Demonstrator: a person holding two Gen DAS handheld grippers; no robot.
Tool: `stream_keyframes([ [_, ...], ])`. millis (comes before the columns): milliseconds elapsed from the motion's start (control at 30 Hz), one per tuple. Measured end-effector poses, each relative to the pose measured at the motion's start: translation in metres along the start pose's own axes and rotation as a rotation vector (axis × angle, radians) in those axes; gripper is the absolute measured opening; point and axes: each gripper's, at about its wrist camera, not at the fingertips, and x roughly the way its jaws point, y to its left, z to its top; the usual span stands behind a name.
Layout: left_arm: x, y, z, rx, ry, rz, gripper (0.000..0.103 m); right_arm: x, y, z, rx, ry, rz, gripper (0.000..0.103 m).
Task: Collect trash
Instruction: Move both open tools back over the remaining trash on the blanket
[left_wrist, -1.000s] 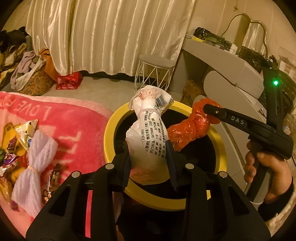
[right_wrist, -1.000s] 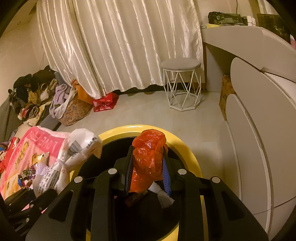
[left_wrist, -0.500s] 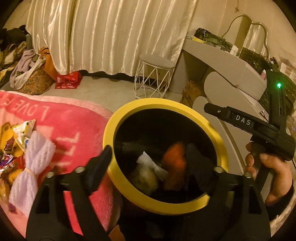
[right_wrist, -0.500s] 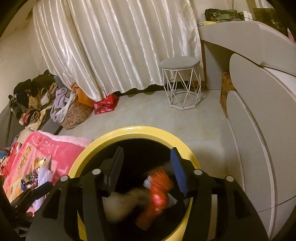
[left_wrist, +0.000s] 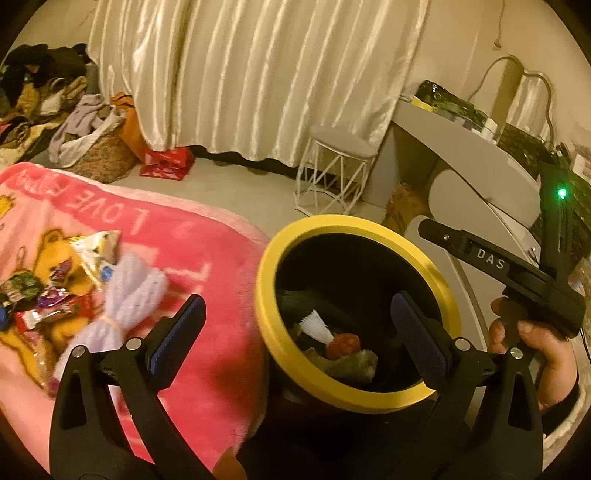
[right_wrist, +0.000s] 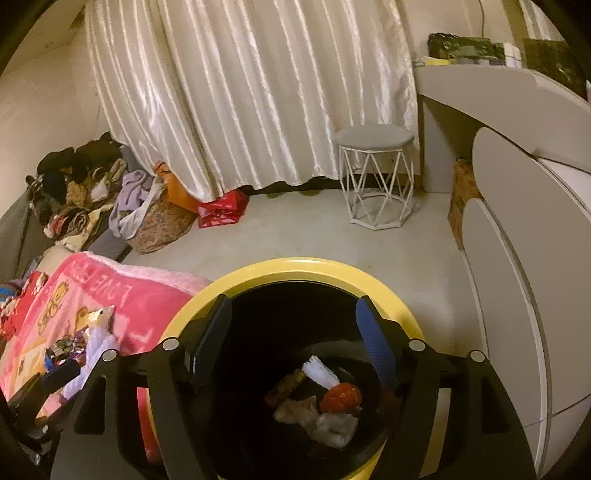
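Pink blanket (left_wrist: 192, 295) at left, wrappers (left_wrist: 44, 295) lying on it. Left gripper (left_wrist: 295, 325) spread wide, just been opening, nothing between. Yellow-rimmed bin (right_wrist: 295, 266) holds the trash (right_wrist: 325, 398). Right gripper (right_wrist: 291, 339) likewise parted above it, empty.

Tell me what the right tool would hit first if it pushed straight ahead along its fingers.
Probably the trash in the yellow-rimmed bin: the open right tool points down into its mouth, toward the red wad, though depth is unclear.
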Motion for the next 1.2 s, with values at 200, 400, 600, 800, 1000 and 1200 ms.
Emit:
stream_keyframes([
  [200,-0.015,0.013,0.001,-0.027,-0.032,0.036,0.092,-0.007,0.022,0.0,-0.051,-0.008,0.027,0.07],
  [400,-0.032,0.028,0.0,-0.057,-0.066,0.07,0.092,-0.012,0.042,0.003,-0.092,-0.018,0.059,0.072],
  [600,-0.047,0.042,0.0,-0.088,-0.096,0.101,0.092,-0.018,0.065,0.0,-0.145,-0.024,0.098,0.072],
  [800,-0.06,0.055,-0.001,-0.104,-0.125,0.137,0.092,-0.023,0.089,-0.003,-0.185,-0.023,0.147,0.072],
  [1000,-0.072,0.065,-0.002,-0.12,-0.152,0.164,0.092,-0.027,0.108,-0.008,-0.215,-0.023,0.188,0.072],
  [1200,-0.082,0.078,-0.003,-0.139,-0.172,0.192,0.092,-0.031,0.125,-0.012,-0.246,-0.028,0.219,0.072],
])
